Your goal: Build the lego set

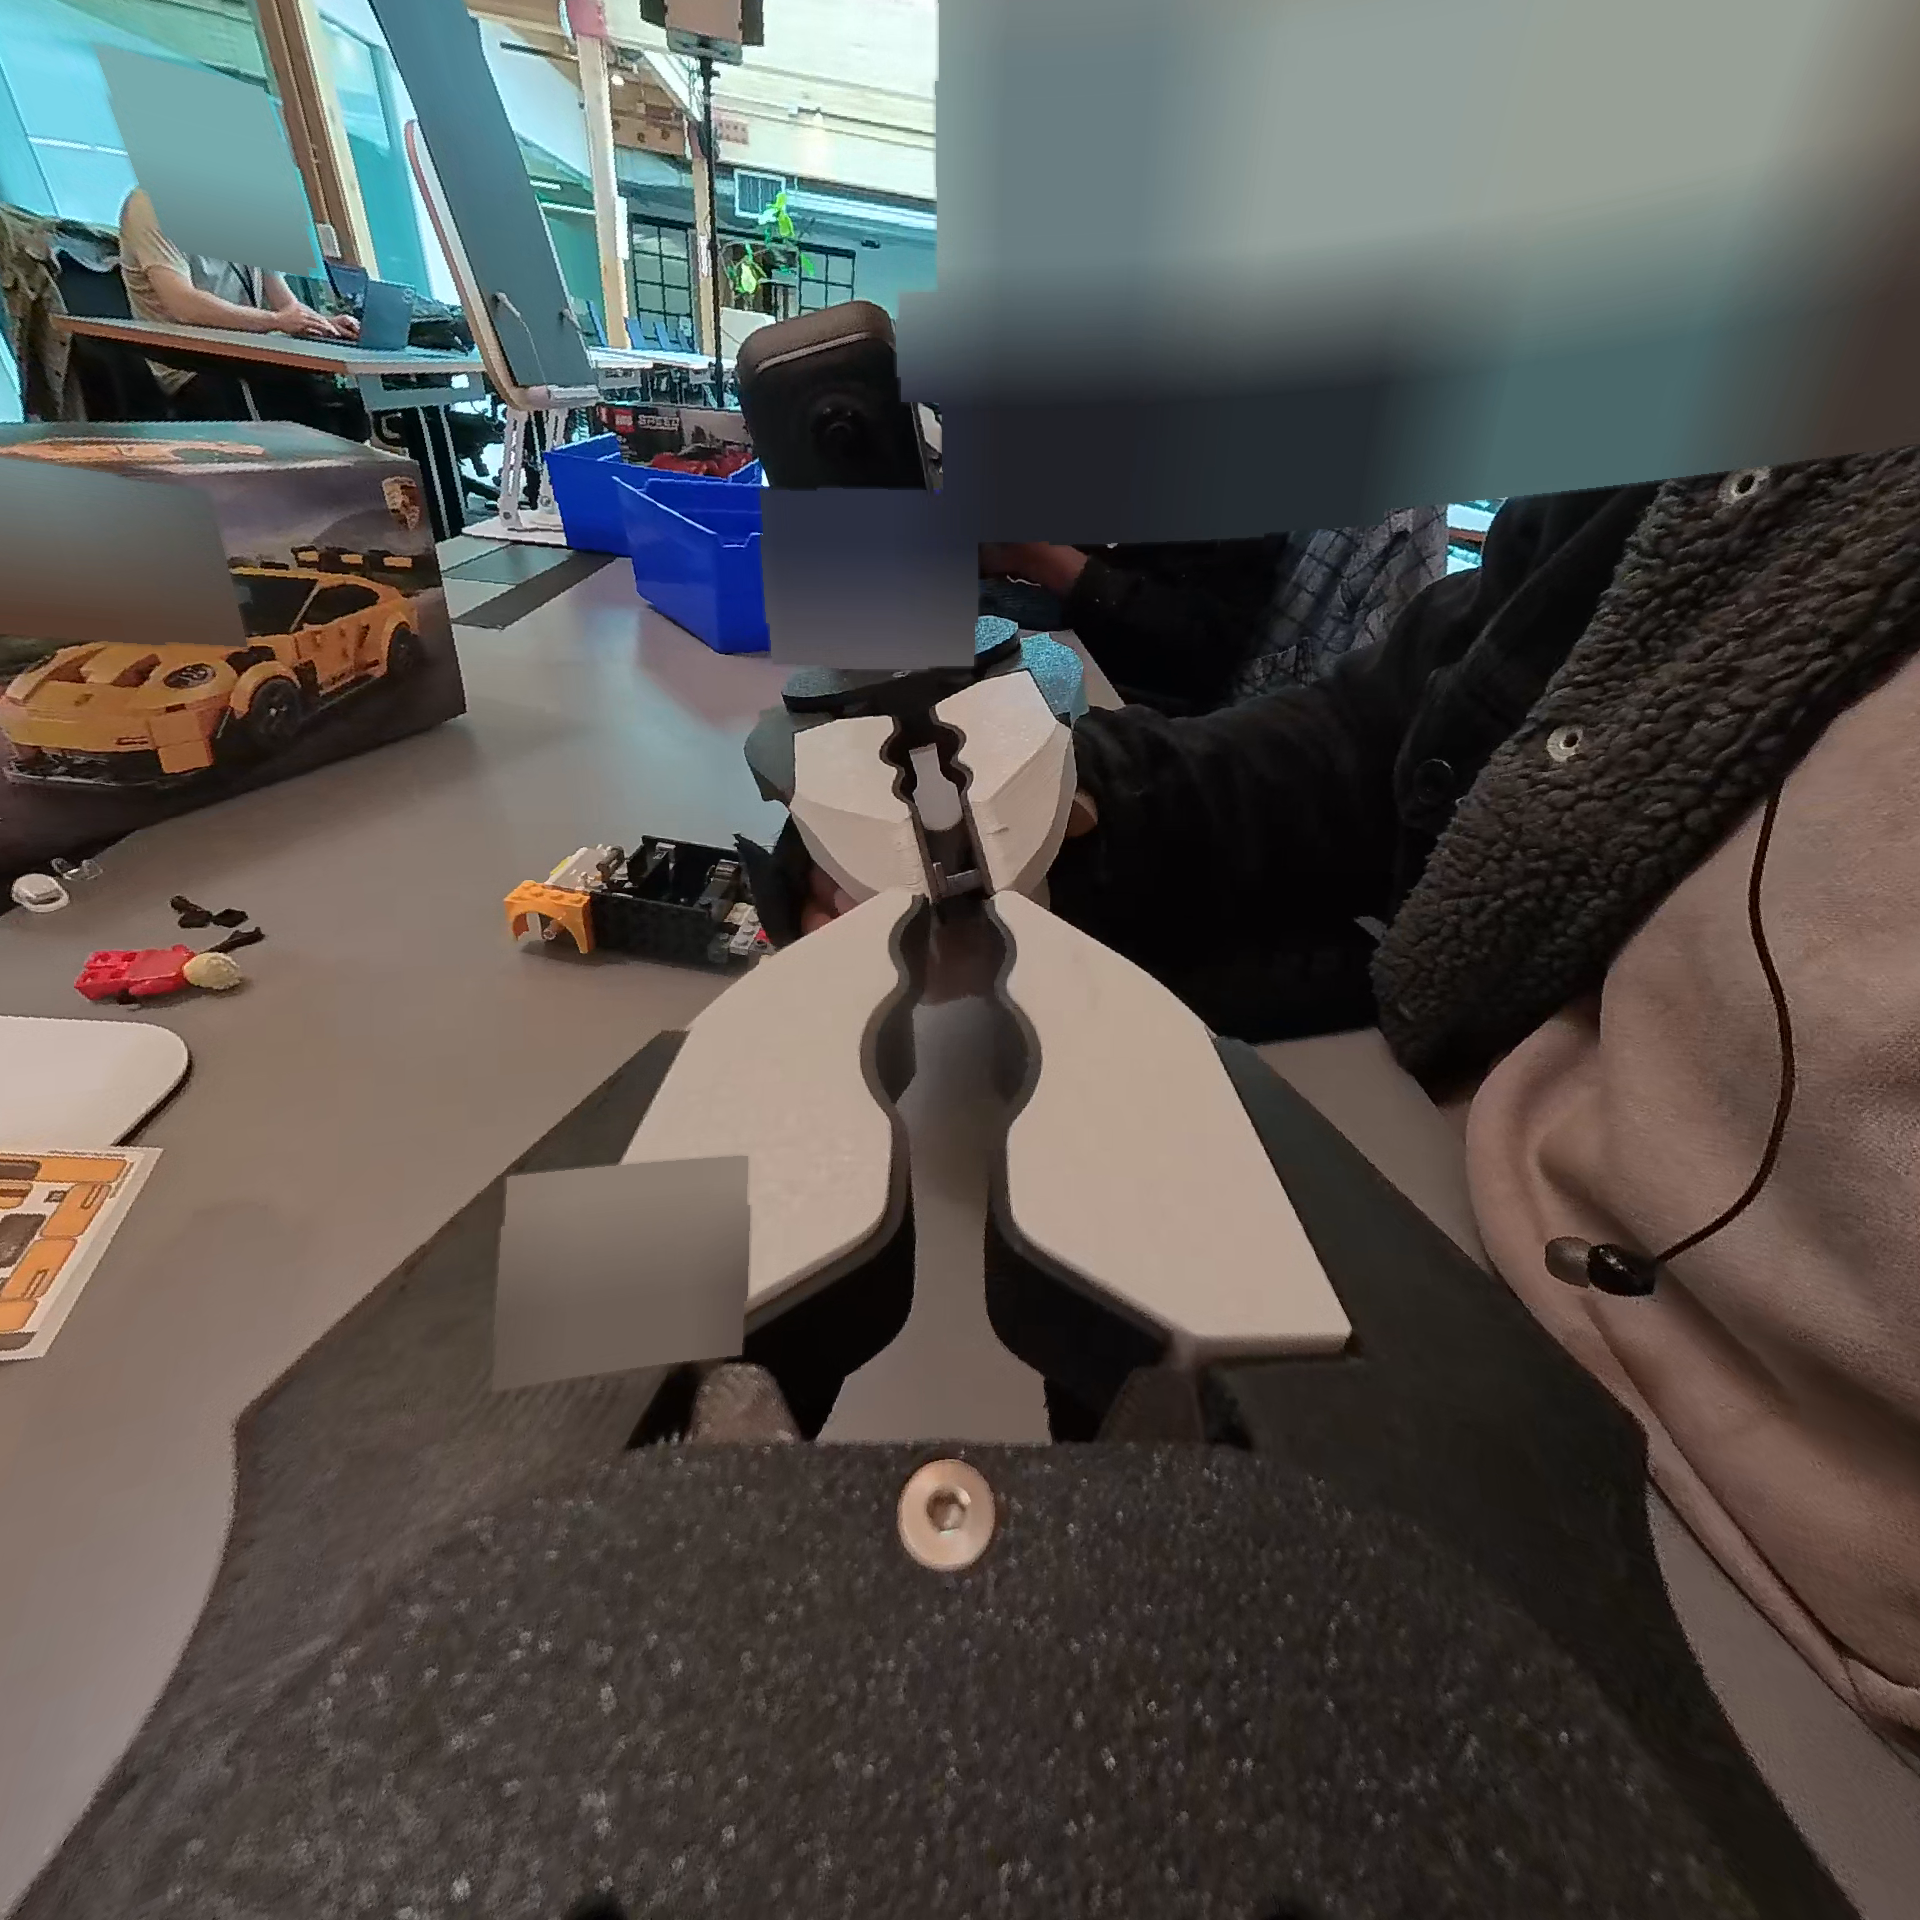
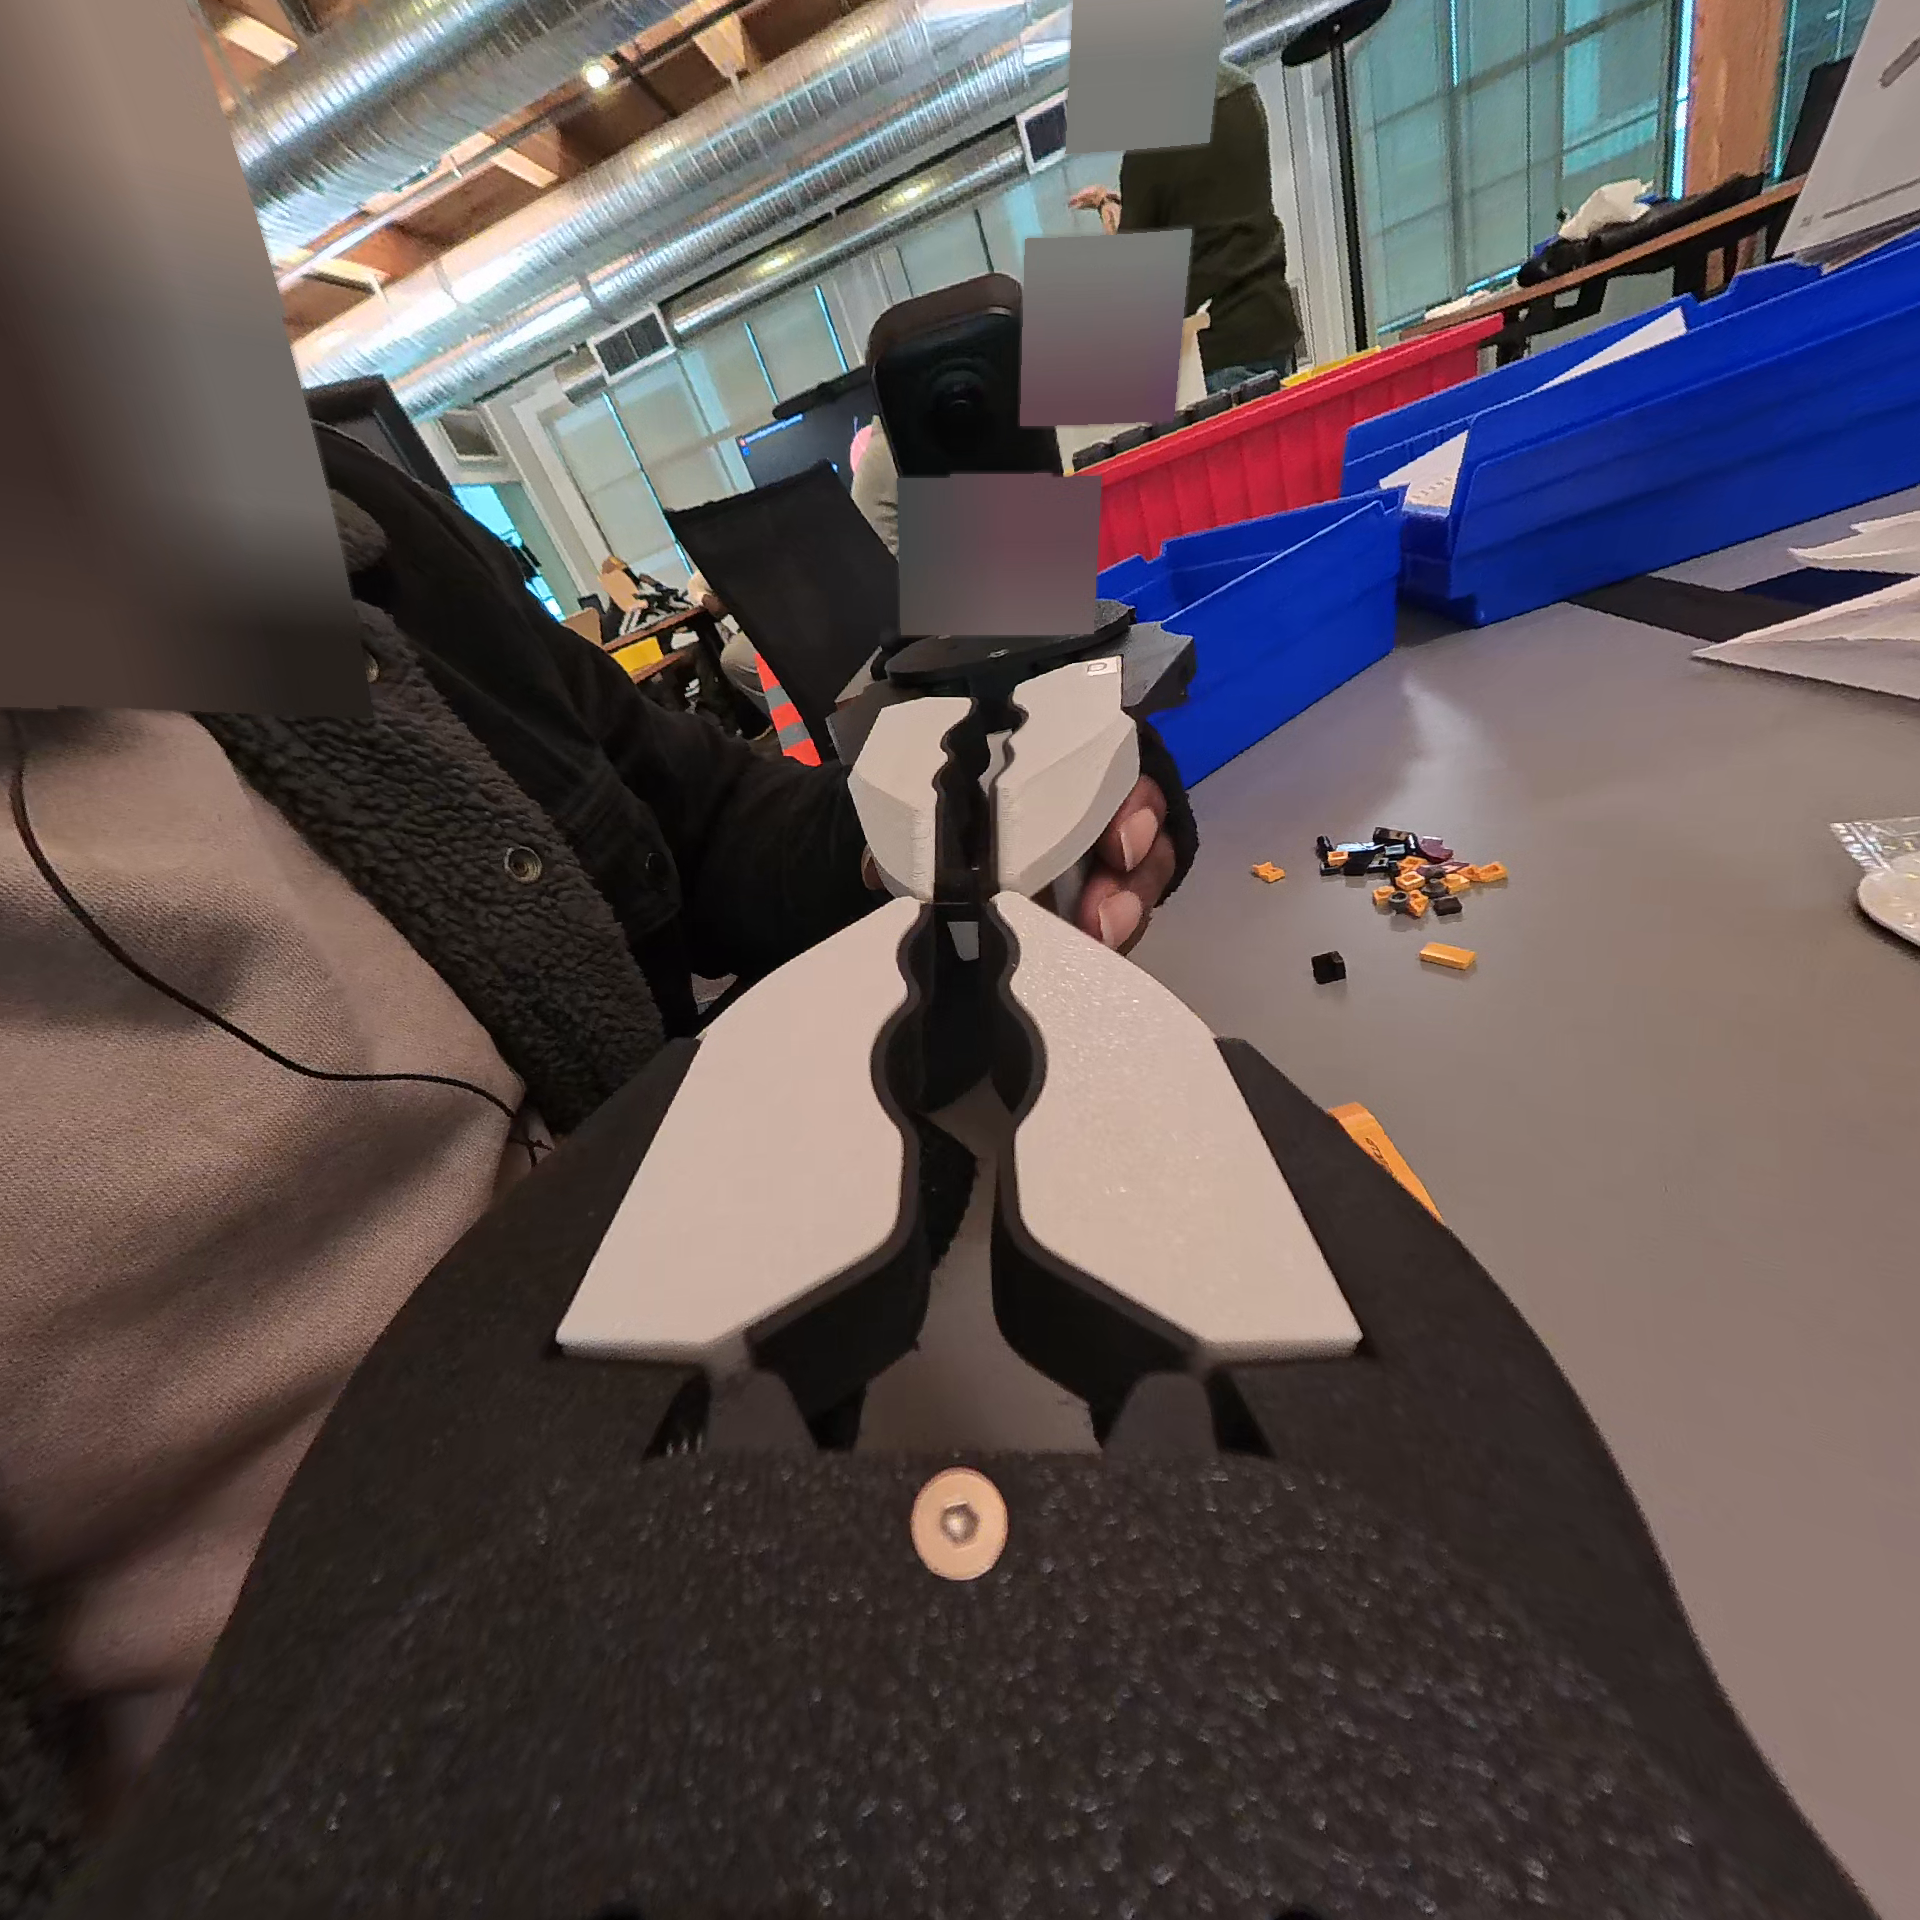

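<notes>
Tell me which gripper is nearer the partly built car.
Right. The right gripper hangs beside the partly built car; the left gripper faces it tip to tip, farther back.

The left gripper (image 1: 951,914) points toward 12 o'clock in its own view, its two white fingers (image 1: 790,1101) drawn together at the tips, with only a wavy slit between them further back. The right gripper (image 2: 956,914) points the same way in its own view, its fingers (image 2: 1132,1122) likewise closed at the tips. The two grippers face each other tip to tip, nearly touching. At 12 o'clock in the right view, a hand (image 2: 1127,873) in a dark sleeve wraps the left gripper's handle, its fingernails showing.
</notes>
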A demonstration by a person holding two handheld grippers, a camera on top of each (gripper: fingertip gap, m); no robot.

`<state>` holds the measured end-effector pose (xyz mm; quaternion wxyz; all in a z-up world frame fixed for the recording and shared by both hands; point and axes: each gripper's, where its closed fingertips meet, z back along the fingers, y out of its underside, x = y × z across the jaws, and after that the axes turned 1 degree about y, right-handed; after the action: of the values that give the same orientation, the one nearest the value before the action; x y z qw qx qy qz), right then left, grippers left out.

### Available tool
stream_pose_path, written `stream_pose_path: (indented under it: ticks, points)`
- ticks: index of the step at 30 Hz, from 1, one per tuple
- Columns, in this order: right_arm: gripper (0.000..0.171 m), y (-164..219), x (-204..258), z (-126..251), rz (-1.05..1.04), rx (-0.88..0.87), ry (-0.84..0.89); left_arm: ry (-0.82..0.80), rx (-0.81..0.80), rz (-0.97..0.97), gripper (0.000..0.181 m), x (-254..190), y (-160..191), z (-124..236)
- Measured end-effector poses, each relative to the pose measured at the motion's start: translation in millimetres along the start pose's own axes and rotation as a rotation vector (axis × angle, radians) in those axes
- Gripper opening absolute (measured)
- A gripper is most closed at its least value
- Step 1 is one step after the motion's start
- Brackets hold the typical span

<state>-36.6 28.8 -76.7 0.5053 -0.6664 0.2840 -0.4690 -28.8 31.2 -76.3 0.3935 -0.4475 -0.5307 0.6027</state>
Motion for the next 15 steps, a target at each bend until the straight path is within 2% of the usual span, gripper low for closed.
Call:
stream_pose_path:
  ticks: [15]
  points:
    - [0.008, 2.5, 3.2, -1.7, 0.002, 0.013, -0.016, 0.041, -0.028, 0.024, 0.008, -5.1, -2.3, 0.3]
